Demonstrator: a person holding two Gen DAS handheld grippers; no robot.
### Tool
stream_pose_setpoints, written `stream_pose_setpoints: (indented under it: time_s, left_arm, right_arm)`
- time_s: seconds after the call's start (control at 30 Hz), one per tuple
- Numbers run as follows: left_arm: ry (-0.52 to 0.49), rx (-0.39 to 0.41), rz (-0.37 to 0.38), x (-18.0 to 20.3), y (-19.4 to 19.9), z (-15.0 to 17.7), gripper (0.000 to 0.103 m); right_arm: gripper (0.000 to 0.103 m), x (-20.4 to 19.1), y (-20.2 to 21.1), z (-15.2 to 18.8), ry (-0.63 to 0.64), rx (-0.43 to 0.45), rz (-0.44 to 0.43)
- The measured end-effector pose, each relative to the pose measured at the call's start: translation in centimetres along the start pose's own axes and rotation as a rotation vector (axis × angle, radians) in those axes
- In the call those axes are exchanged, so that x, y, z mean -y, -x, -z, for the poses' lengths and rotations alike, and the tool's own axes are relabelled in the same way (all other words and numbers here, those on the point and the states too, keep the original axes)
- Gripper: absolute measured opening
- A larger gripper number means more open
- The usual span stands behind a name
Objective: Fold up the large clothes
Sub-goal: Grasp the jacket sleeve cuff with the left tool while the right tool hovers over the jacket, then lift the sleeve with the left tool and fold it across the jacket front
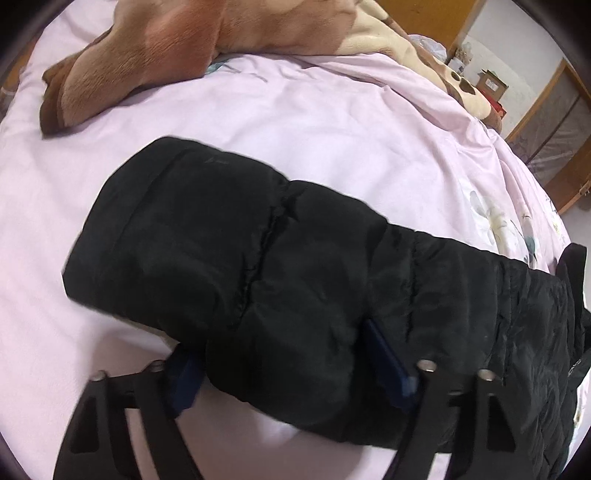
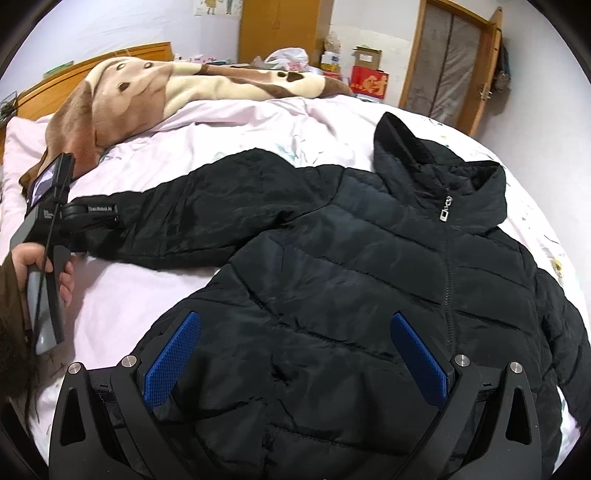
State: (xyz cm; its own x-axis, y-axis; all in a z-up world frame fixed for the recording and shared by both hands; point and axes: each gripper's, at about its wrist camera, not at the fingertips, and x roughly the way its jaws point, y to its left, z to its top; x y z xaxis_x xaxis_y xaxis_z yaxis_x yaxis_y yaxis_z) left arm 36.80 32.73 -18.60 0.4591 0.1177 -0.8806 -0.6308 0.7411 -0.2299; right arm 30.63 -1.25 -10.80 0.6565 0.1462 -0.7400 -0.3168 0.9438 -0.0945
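Note:
A black puffer jacket (image 2: 369, 280) lies zipped and face up on the pink bed sheet (image 2: 229, 122), hood at the far right. Its left sleeve (image 1: 258, 251) stretches out over the sheet. My left gripper (image 1: 284, 358) is open with the sleeve between its blue pads (image 1: 388, 354); the fabric covers most of the left pad. It also shows in the right wrist view (image 2: 85, 218) at the sleeve's cuff, held by a hand. My right gripper (image 2: 295, 347) is open and empty, hovering over the jacket's lower body.
A brown and cream dog-print blanket (image 2: 155, 88) lies across the head of the bed. A wooden headboard (image 2: 92, 62), wardrobe (image 2: 280, 29), boxes (image 2: 369, 81) and a door (image 2: 450, 62) stand beyond the bed.

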Motion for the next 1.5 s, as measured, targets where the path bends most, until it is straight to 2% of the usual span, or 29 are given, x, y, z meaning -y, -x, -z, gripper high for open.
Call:
stream_pose_setpoints:
  time_s: [0.07, 0.13, 0.2, 0.3, 0.47, 0.57, 0.7, 0.87, 1.13, 1.4, 1.5]
  left_arm:
    - [-0.016, 0.019, -0.003, 0.8, 0.3, -0.1, 0.057]
    - [-0.031, 0.05, -0.018, 1.4, 0.9, -0.3, 0.037]
    - [-0.046, 0.07, -0.027, 1.8, 1.5, -0.2, 0.026]
    - [-0.059, 0.106, -0.023, 2.3, 2.6, -0.3, 0.019]
    - [-0.125, 0.195, -0.024, 4.3, 5.9, -0.2, 0.017]
    - [-0.205, 0.28, -0.009, 6.5, 8.9, 0.1, 0.017]
    - [-0.355, 0.39, 0.029, 10.8, 12.8, 1.4, 0.017]
    - [-0.475, 0.45, 0.102, 15.9, 16.0, 3.3, 0.017]
    - [-0.657, 0.46, 0.255, 25.0, 18.8, 8.2, 0.017]
    - [-0.764, 0.384, 0.387, 31.7, 18.8, 13.9, 0.017]
    - [-0.798, 0.322, 0.429, 34.0, 17.9, 16.0, 0.017]
  right_arm:
    - [0.102, 0.3, 0.3, -0.1, -0.015, 0.009, -0.01]
    - [0.102, 0.5, 0.5, -0.2, -0.019, 0.017, -0.008]
    - [0.102, 0.7, 0.7, -0.3, -0.02, 0.023, -0.005]
    - [0.102, 1.2, 0.9, -0.3, -0.035, 0.027, -0.003]
    - [0.102, 2.0, 1.5, -0.2, -0.054, 0.04, 0.002]
    - [0.102, 2.6, 2.0, -0.1, -0.069, 0.044, 0.004]
    - [0.102, 4.0, 3.0, 0.0, -0.099, 0.06, 0.027]
    - [0.102, 6.5, 4.3, -0.1, -0.148, 0.08, 0.058]
    - [0.102, 11.5, 6.9, 0.5, -0.234, 0.118, 0.128]
    - [0.102, 16.1, 7.8, 2.2, -0.319, 0.108, 0.201]
    - [0.102, 17.8, 7.8, 3.0, -0.331, 0.098, 0.239]
